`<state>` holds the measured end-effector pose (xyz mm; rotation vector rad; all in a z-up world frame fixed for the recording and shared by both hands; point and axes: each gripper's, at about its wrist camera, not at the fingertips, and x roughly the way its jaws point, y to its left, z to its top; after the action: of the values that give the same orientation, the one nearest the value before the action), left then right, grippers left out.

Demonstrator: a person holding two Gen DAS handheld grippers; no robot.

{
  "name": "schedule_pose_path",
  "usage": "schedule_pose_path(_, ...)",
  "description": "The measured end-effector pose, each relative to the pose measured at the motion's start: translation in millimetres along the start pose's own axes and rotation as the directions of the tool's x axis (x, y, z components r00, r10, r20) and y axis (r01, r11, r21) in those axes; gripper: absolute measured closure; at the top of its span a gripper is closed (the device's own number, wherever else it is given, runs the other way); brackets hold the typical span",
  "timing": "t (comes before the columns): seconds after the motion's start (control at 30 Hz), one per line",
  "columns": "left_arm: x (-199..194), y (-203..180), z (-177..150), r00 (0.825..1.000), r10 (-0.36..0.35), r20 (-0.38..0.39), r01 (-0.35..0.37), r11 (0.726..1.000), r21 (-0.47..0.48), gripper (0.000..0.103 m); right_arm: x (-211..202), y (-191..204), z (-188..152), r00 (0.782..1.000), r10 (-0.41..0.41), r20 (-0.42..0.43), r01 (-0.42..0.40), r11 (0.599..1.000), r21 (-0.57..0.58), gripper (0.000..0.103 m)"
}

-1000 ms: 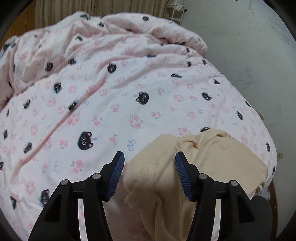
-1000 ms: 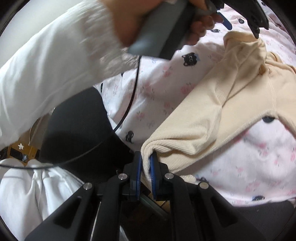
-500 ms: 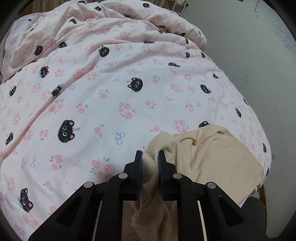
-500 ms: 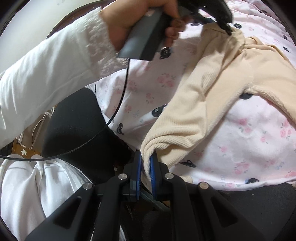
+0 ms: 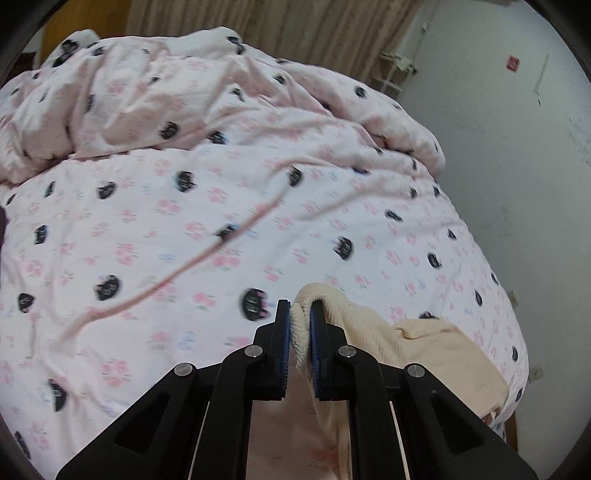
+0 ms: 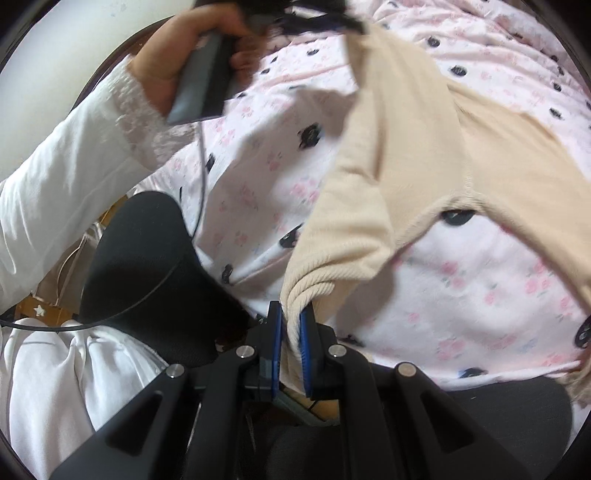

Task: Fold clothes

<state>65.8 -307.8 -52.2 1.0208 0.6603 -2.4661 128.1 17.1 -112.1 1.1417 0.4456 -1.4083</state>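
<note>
A cream ribbed knit top (image 5: 424, 350) lies partly on a bed with a pink quilt (image 5: 221, 221) printed with black cats. My left gripper (image 5: 300, 314) is shut on a rolled edge of the top and holds it above the quilt. My right gripper (image 6: 291, 321) is shut on another edge of the same top (image 6: 406, 166) near the bed's edge. In the right wrist view the top stretches up from my jaws to the left gripper (image 6: 347, 22) at the upper edge, held in a hand with a white sleeve (image 6: 74, 155).
The quilt is bunched in a heap (image 5: 147, 92) at the far end of the bed. A white wall (image 5: 517, 166) runs along the right side. A black chair seat (image 6: 147, 258) and white cloth (image 6: 55, 369) are beside the bed.
The left gripper closed on the top's edge and lifted it up off the quilt. The right gripper kept its hold and the top now hangs stretched between the two.
</note>
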Motion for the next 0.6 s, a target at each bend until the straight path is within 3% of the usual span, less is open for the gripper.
schedule_pose_path(0.37,-64,89,37,0.989,0.108,0.102,-0.094,0.986,-0.136,0.095,-87,-51,68,0.978,-0.101,0.182,0.092,0.994,0.054,0.093)
schedule_pose_path(0.47,-81,111,40,0.982,0.149,0.117,-0.129,0.978,-0.162,0.095,-89,-57,93,0.974,-0.094,0.205,0.081,0.994,0.074,0.093)
schedule_pose_path(0.6,-106,139,34,0.971,0.207,0.123,-0.182,0.966,-0.185,0.095,-85,-56,116,0.975,-0.022,0.22,0.007,0.998,0.068,0.093)
